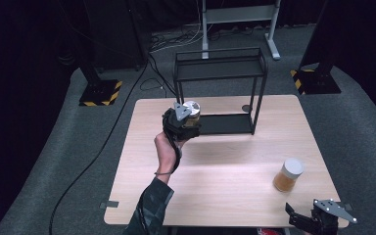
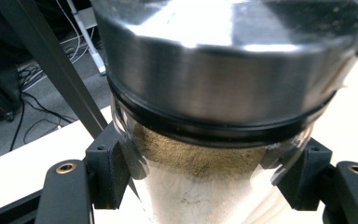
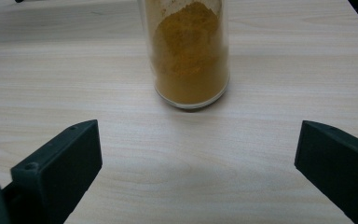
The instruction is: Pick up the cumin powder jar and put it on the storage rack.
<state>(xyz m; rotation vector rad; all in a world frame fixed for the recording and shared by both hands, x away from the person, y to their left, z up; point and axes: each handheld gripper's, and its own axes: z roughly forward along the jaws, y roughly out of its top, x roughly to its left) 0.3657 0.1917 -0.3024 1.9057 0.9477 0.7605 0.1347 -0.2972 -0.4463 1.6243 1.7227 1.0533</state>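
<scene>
My left gripper (image 1: 190,120) is shut on a glass spice jar (image 1: 192,113) with a silver metal lid, held up above the table next to the black wire rack (image 1: 220,68). In the left gripper view the jar (image 2: 205,158) of pale brown powder sits between the two black pads (image 2: 109,163), which press on its glass sides. A second jar (image 1: 289,175) of orange powder with a white lid stands on the table at the right. My right gripper (image 1: 303,221) is open at the table's front right corner. In the right gripper view the orange jar (image 3: 189,51) stands ahead of the spread jaws.
The light wooden table (image 1: 215,166) carries the two-tier black rack at its far middle, with a dark lower shelf (image 1: 223,124). Cables (image 1: 103,142) run over the grey floor on the left. Black stands with yellow-striped feet (image 1: 100,93) sit beyond the table.
</scene>
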